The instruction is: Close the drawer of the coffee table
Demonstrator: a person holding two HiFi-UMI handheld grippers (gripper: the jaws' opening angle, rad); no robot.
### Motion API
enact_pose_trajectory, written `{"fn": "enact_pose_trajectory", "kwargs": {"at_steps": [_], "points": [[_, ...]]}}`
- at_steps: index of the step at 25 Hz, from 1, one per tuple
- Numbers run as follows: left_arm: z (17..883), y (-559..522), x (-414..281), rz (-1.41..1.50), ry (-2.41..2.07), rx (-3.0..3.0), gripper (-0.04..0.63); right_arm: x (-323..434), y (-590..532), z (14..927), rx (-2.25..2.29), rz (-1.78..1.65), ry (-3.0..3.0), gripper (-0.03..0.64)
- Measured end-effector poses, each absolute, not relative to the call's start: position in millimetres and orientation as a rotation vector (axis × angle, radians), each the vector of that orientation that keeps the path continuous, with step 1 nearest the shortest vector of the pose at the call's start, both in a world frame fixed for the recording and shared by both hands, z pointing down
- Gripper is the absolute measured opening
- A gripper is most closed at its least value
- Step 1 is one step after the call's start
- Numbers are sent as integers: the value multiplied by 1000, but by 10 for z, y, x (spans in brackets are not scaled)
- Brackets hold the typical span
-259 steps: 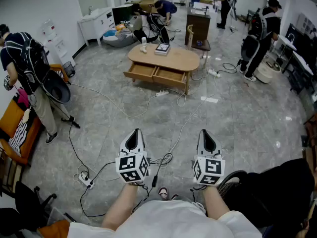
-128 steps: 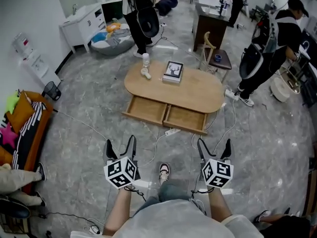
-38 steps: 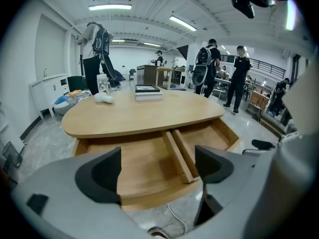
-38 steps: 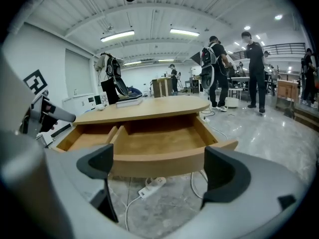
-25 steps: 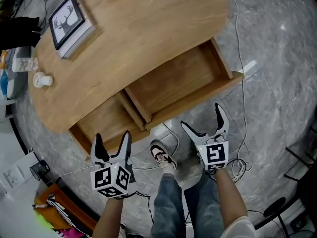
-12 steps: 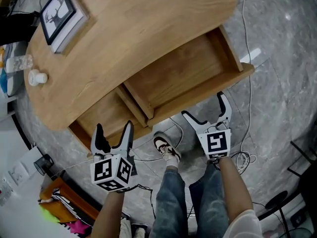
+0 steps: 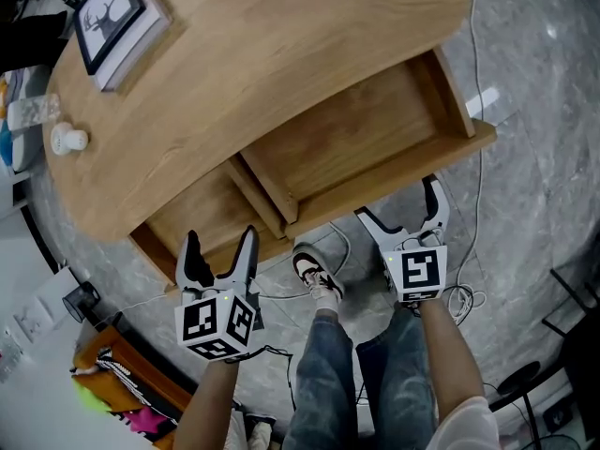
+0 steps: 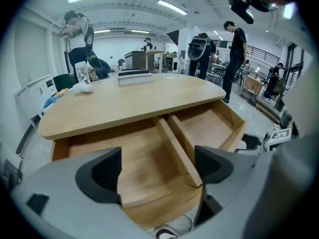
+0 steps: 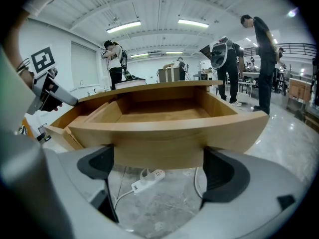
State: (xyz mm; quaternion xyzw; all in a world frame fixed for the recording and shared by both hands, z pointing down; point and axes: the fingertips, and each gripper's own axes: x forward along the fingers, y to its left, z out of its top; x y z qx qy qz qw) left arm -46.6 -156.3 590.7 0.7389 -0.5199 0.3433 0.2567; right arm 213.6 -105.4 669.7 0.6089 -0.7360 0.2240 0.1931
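The wooden coffee table [image 7: 272,54] has two drawers pulled out side by side. My left gripper [image 7: 220,242] is open, its fingertips at the front edge of the left drawer [image 7: 192,221]. In the left gripper view that drawer [image 8: 134,163] lies empty between the pads of the left gripper [image 8: 157,171]. My right gripper [image 7: 398,202] is open and level with the front panel of the right drawer [image 7: 361,143]. In the right gripper view the panel [image 9: 169,133] fills the gap ahead of the right gripper [image 9: 157,171]; whether they touch I cannot tell.
A framed deer picture [image 7: 108,17], a small white cup [image 7: 67,139] and a bottle [image 7: 28,111] sit on the tabletop. Cables and a power strip [image 9: 146,179] lie on the stone floor under the drawers. My shoe [image 7: 314,275] stands between the grippers. Several people stand beyond the table.
I have walked from across the room up to the table. In the last second both grippers edged closer to the drawer fronts, still open.
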Motion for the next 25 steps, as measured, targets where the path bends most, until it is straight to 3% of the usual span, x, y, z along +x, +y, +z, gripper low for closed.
{"fn": "enact_pose_trajectory", "kwargs": {"at_steps": [25], "points": [[5937, -1570, -680, 889, -1420, 1973, 456, 2196, -1156, 6490, 1692, 589, -2043, 551]]}}
